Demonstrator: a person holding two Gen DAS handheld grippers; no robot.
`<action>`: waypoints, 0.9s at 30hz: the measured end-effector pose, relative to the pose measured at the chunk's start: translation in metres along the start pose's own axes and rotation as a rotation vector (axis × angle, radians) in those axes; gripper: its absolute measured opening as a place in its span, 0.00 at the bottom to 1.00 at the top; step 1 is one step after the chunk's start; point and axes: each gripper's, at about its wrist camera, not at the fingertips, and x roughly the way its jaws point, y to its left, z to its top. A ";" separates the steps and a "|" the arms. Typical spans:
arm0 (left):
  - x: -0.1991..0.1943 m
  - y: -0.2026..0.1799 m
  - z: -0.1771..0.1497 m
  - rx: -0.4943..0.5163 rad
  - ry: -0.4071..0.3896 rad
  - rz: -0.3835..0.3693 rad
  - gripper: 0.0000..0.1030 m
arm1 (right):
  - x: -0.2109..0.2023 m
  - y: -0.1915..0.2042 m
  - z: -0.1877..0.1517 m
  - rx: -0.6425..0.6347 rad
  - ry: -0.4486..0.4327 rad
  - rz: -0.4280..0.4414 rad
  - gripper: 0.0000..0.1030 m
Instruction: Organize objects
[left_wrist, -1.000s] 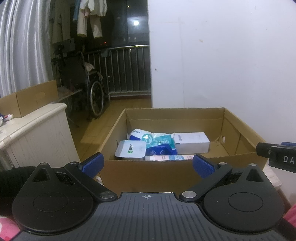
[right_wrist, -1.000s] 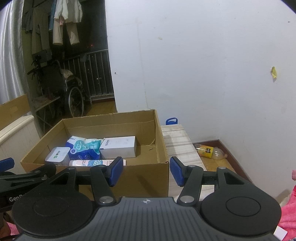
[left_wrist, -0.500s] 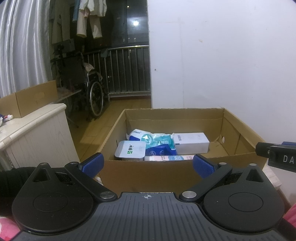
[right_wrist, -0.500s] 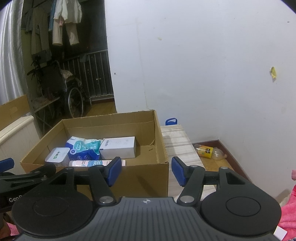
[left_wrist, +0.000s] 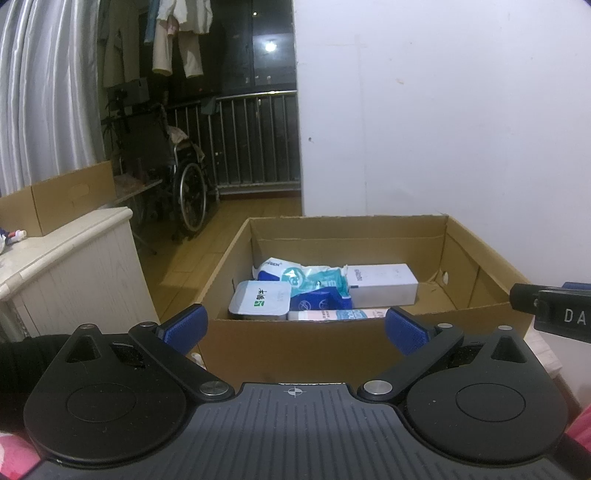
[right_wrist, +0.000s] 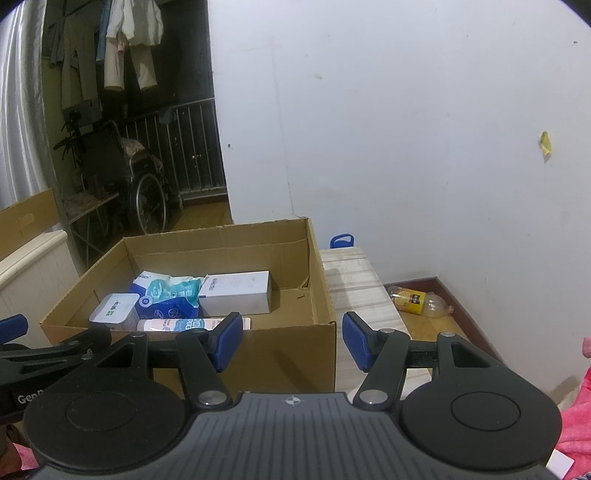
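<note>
An open cardboard box stands in front of both grippers, also in the right wrist view. In it lie a white rectangular box, a blue and teal soft pack, a white lidded tub and a pink and white tube. My left gripper is open and empty, short of the box's near wall. My right gripper is open and empty, near the box's front right corner.
A white cabinet stands to the left with another cardboard box on it. A pale wooden bench lies right of the box, with a plastic bottle on the floor beyond. A wheelchair stands far back. Pink cloth lies at the lower right.
My right gripper's jaws have opened wider. The left gripper and the things in the box have not moved.
</note>
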 end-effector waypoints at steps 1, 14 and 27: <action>-0.001 0.001 0.000 0.000 0.000 0.000 1.00 | 0.000 0.000 0.000 0.001 0.001 0.000 0.61; -0.001 0.002 0.000 -0.002 0.002 -0.001 1.00 | -0.001 0.000 0.000 -0.001 0.004 0.000 0.61; -0.001 0.001 0.000 -0.002 0.005 0.003 1.00 | -0.001 0.000 0.001 -0.001 0.006 0.000 0.61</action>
